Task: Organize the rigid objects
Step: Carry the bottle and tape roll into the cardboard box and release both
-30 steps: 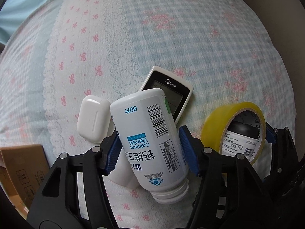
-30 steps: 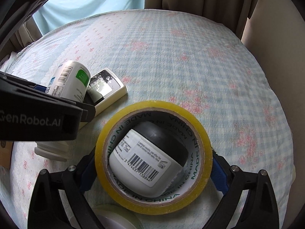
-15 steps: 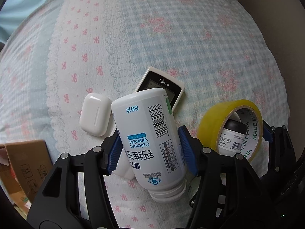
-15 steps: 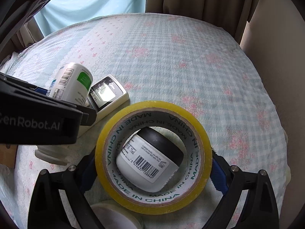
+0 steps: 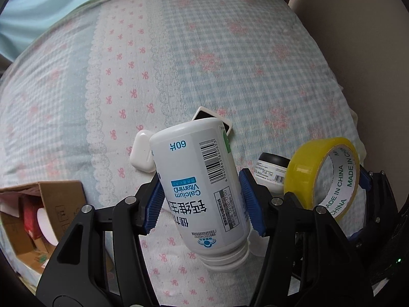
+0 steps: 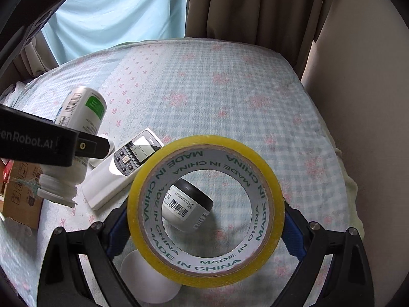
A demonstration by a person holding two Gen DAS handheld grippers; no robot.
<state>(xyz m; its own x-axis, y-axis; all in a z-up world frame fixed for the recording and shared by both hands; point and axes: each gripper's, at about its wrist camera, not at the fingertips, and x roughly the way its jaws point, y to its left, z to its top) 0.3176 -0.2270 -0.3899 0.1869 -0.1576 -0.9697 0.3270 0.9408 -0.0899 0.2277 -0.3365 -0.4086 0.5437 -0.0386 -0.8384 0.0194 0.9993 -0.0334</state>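
Fingers of my left gripper point(image 5: 202, 202) are clamped on a white vitamin bottle point(image 5: 202, 186), its long axis running nearly along them, cap end toward the camera and base pointing away and down at the bed point(image 5: 230, 51); fingers of my right gripper point(image 6: 204, 220) stand wide and pinch a yellow tape roll point(image 6: 205, 212) across its outer rim, the hole facing me. Both loads hang clear above the bed cover. What matters for the coming move, as I judge it, is the open cardboard box point(image 5: 33, 217) at the bed's edge: it lies to the left of the bottle and below it, so my left hand is the nearer one and the tape has to cross farther. On the bed below I count one remote control point(image 6: 122, 163), one white earbud case point(image 5: 141, 153) and one small black-lidded jar point(image 6: 189, 207), which I see through the tape's hole. One pale round object point(image 6: 150, 278) sits under the tape; I cannot tell what it is. So: one bottle, one tape roll, one box, three known items left lying.
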